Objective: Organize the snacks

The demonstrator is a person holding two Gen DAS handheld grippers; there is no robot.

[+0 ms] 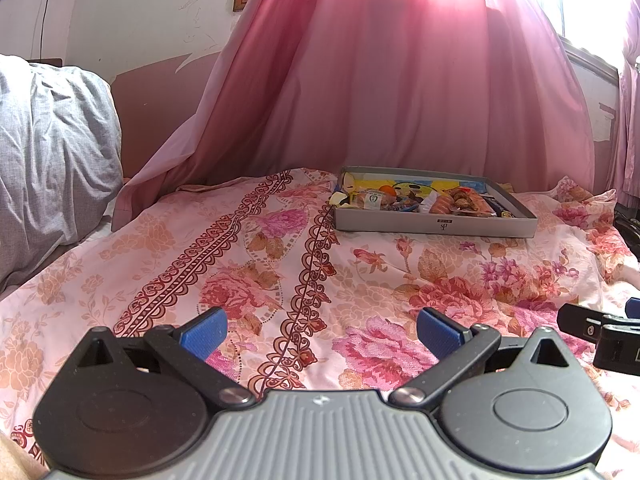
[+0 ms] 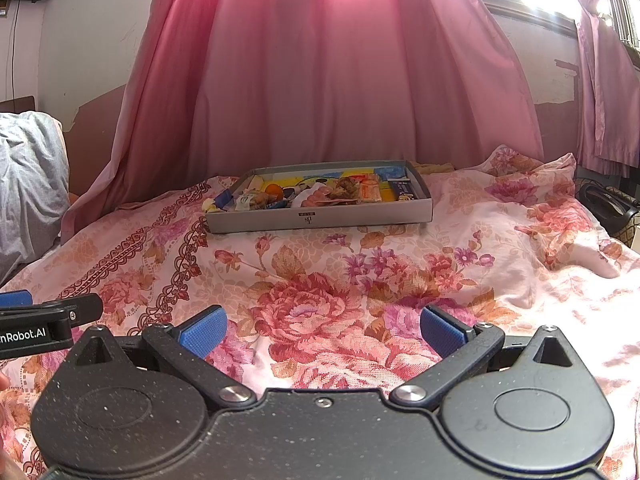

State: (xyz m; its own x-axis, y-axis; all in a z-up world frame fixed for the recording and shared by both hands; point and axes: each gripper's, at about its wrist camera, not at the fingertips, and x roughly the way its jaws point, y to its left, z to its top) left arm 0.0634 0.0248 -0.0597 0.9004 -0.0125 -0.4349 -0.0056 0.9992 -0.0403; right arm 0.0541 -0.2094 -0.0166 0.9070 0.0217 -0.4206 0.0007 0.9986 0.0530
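Up front in the left wrist view, the left gripper (image 1: 322, 330) hangs low over the floral bedsheet (image 1: 248, 264), its blue-padded fingers (image 1: 204, 330) spread wide with nothing between them. Well ahead, near the far edge of the bed, a shallow grey cardboard tray (image 1: 436, 226) rests on the sheet, filled with mixed snacks (image 1: 416, 199): wrapped packets, something small and orange, pastry-like pieces in clear wrap. A pink curtain (image 1: 360, 92) hangs behind it, and a grey pillow (image 1: 52, 152) sits at the left. Part of the right gripper (image 1: 600, 330) shows at the right edge.

From the right wrist view, the right gripper (image 2: 324, 330) is likewise released, blue pads (image 2: 440, 330) far apart and empty above the sheet (image 2: 460, 280). The same tray (image 2: 320, 220) lies ahead, slightly left of centre, the snacks (image 2: 320, 194) heaped inside it. The left gripper's black finger (image 2: 48, 316) pokes in from the left edge, and a dark bag (image 2: 608, 204) rests beyond the bed on the right.
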